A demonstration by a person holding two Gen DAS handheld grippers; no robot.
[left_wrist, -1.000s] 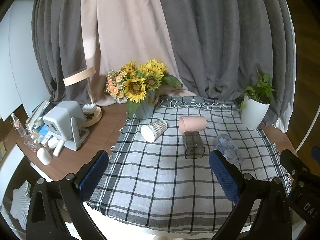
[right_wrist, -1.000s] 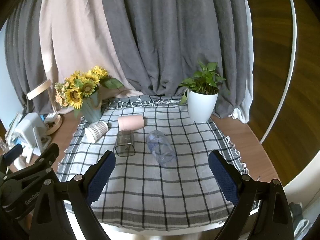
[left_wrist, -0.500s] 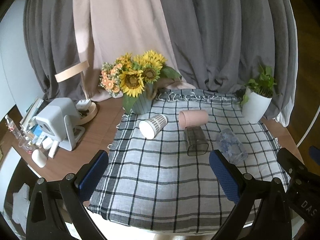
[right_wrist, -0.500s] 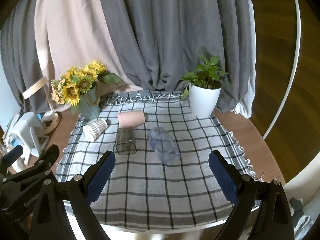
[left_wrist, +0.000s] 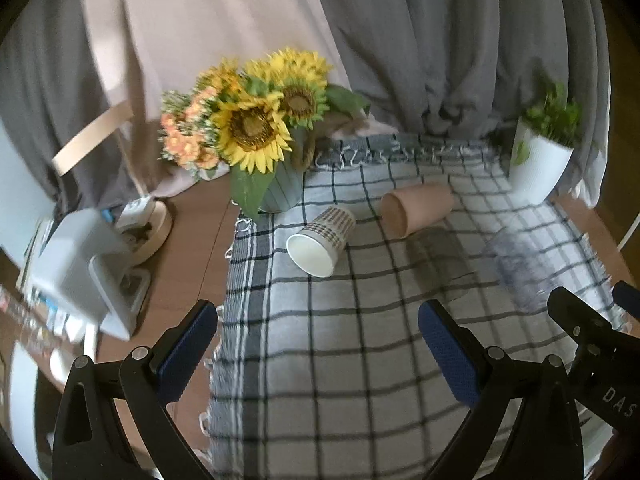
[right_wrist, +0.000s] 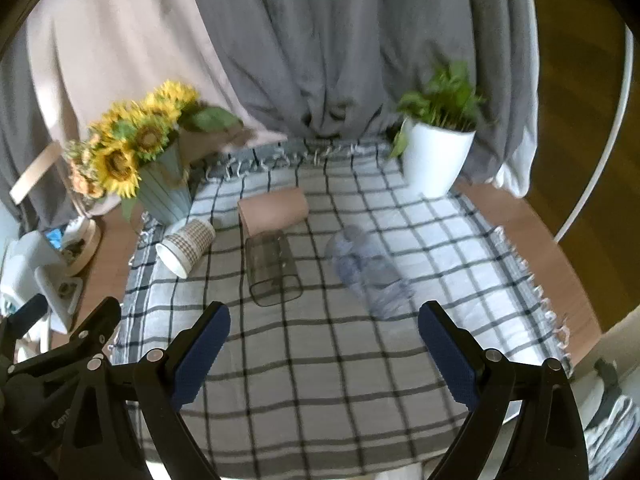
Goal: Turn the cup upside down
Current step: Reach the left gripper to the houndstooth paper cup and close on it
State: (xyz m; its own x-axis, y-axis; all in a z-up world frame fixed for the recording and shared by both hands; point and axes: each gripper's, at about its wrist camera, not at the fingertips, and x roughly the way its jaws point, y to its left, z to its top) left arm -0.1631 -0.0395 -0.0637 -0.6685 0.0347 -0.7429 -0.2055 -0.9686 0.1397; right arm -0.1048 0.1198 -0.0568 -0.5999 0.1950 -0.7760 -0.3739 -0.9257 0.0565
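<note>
Several cups lie on their sides on a checked cloth (left_wrist: 340, 360): a patterned paper cup (left_wrist: 322, 240) (right_wrist: 186, 246), a pink cup (left_wrist: 418, 209) (right_wrist: 274, 209), a dark clear square cup (right_wrist: 272, 266) (left_wrist: 440, 256) and a clear bluish cup (right_wrist: 368, 270) (left_wrist: 516, 268). My left gripper (left_wrist: 318, 354) is open and empty, a little in front of the paper cup. My right gripper (right_wrist: 324, 354) is open and empty, in front of the dark clear cup and the bluish cup.
A vase of sunflowers (left_wrist: 264, 140) (right_wrist: 136, 160) stands at the cloth's back left. A white potted plant (right_wrist: 436, 148) (left_wrist: 540, 160) stands at the back right. A white device (left_wrist: 80, 268) and a round wooden lamp base (left_wrist: 148, 224) sit on the wooden table to the left.
Both grippers have moved forward toward the cups, which look larger. The left view has swung left toward the paper cup. Both stay open and nothing on the cloth has moved.
</note>
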